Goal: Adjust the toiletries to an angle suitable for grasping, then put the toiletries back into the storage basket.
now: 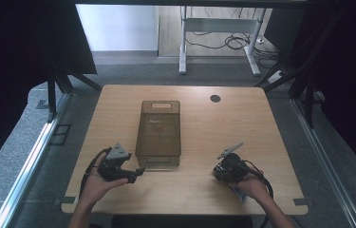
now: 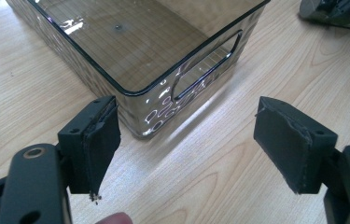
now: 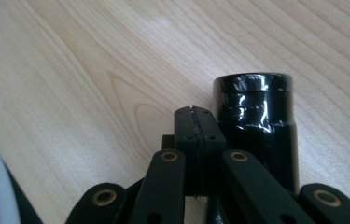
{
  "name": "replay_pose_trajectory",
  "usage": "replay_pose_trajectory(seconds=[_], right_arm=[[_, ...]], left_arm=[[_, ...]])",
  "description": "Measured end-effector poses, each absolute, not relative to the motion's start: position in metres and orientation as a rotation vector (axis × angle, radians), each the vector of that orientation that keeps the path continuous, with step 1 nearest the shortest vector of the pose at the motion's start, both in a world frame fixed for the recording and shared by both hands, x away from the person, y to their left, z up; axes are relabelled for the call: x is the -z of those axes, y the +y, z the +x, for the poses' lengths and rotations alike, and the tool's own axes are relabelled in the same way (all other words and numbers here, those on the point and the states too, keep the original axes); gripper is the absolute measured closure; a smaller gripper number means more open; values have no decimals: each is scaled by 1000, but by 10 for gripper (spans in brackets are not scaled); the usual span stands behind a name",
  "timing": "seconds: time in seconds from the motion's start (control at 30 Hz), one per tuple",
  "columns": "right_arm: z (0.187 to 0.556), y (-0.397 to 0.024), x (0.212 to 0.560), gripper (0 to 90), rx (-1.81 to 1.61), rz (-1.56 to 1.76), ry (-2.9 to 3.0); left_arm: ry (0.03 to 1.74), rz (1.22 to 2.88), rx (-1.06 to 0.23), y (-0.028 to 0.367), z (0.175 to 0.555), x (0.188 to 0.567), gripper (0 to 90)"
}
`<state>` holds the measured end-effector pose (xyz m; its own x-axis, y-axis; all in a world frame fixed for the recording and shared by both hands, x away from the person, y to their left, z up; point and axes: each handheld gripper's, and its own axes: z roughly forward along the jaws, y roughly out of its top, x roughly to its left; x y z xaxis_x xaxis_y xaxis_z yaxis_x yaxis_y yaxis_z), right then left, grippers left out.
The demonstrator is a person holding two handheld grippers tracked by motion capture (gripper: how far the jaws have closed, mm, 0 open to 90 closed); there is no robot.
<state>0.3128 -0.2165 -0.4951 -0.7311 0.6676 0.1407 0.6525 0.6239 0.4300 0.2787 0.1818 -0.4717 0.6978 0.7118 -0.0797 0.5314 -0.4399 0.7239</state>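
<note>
Clear smoky plastic bin [image 1: 159,133] on wood-grain table [image 1: 261,142], left hand-held gripper [image 2: 186,149] wide, right hand-held gripper [image 3: 195,126] closed empty beside glossy black cylinder [image 3: 255,126]

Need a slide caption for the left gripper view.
Open left gripper facing the handle end of an empty clear bin on the wooden table.
</note>
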Motion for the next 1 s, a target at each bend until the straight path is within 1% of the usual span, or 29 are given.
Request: replay_pose_trajectory(seconds=[0.33,0.43,0.47,0.5,0.57,0.6,0.73,0.77,0.8,0.9,0.93,0.97,1.0], right_arm=[[316,-219,496,881,-718,1157,2773],[311,-219,491,841,-748,1140,2765],[309,-219,488,806,-758,1127,2760],[305,-221,483,717,-776,1100,2730],[302,-223,479,643,-785,1095,2687],[302,-223,479,643,-785,1095,2687],[298,-230,476,500,-759,1120,2631],[298,-230,476,500,-759,1120,2631],[298,-232,478,456,-724,1157,2619],[298,-232,482,415,-661,1174,2591],[298,-232,482,415,-661,1174,2591],[298,-230,484,385,-631,1186,2582],[298,-230,484,385,-631,1186,2582]], left_arm=[[947,2148,-305,182,279,472,228],[945,2150,-306,181,279,472,227],[941,2154,-306,181,279,472,227],[940,2154,-307,180,279,473,227],[938,2157,-306,179,278,472,227],[937,2157,-307,179,278,472,227],[937,2157,-306,179,278,472,227],[939,2157,-302,179,279,473,227],[941,2159,-301,178,279,473,227],[940,2162,-301,178,279,474,227],[939,2161,-302,178,279,473,227],[939,2160,-302,178,279,473,227],[939,2159,-301,178,279,473,227]])
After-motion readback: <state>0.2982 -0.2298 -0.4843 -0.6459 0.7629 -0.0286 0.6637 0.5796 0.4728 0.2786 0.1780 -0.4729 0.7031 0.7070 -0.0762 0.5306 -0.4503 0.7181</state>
